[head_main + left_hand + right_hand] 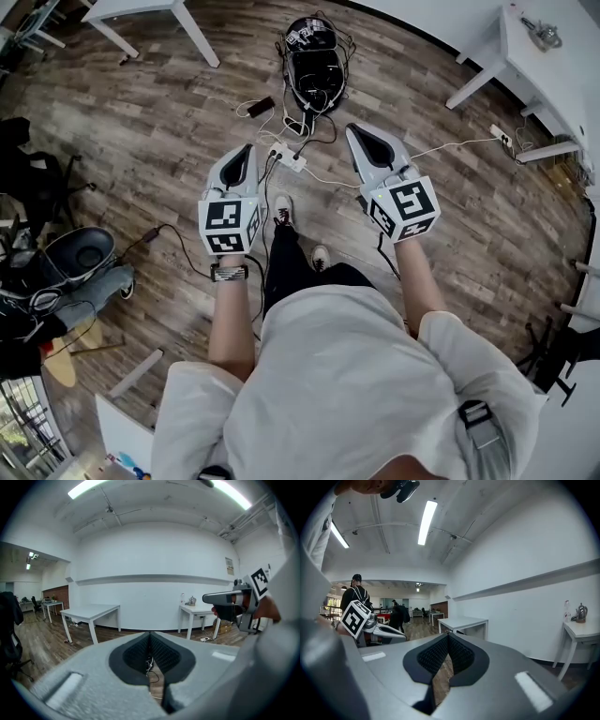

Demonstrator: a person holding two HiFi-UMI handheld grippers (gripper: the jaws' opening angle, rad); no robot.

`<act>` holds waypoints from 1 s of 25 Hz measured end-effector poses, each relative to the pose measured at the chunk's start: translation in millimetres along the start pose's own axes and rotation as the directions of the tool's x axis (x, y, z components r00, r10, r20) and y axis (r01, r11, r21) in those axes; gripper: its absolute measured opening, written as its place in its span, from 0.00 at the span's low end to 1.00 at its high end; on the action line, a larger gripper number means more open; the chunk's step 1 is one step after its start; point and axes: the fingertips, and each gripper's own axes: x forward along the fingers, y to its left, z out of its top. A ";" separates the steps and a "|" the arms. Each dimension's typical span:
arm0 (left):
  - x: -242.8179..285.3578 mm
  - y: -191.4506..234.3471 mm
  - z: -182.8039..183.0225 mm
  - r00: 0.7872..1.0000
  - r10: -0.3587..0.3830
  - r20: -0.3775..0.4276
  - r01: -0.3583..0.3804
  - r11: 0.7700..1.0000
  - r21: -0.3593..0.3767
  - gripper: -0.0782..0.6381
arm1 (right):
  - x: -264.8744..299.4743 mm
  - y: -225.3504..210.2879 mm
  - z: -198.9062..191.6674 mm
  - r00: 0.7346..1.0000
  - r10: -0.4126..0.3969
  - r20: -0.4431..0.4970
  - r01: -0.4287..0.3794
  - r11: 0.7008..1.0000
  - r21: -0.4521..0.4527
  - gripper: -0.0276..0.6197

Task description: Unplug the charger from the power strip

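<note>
In the head view a white power strip [288, 160] lies on the wood floor ahead of the person's feet, with white cables and plugs at it. A black charger block [262, 106] lies on the floor just beyond it, on a white lead. My left gripper [247, 151] is held in the air to the left of the strip, shut and empty. My right gripper [356, 132] hangs to the strip's right, also shut and empty. In the left gripper view the left gripper [150, 635] shows its pads pressed together. The right gripper [447, 637] shows the same in its own view.
A black helmet-like device [314, 58] with tangled cables sits beyond the strip. White tables [159, 9] [544, 66] stand at the back left and right. A second white socket strip [502, 136] lies by the right table. A chair and bags [56, 272] crowd the left.
</note>
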 end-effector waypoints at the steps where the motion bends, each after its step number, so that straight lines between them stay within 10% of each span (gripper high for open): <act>1: 9.4 2.2 -3.1 1.000 -0.008 -0.008 0.008 1.000 -0.003 0.11 | 6.8 -4.4 -3.1 1.000 -0.005 -0.007 0.005 1.000 0.003 0.05; 25: 143.2 80.0 -90.7 0.987 -0.104 -0.124 0.101 0.994 -0.037 0.11 | 142.9 -62.9 -105.4 0.986 -0.091 -0.137 0.106 0.988 0.109 0.05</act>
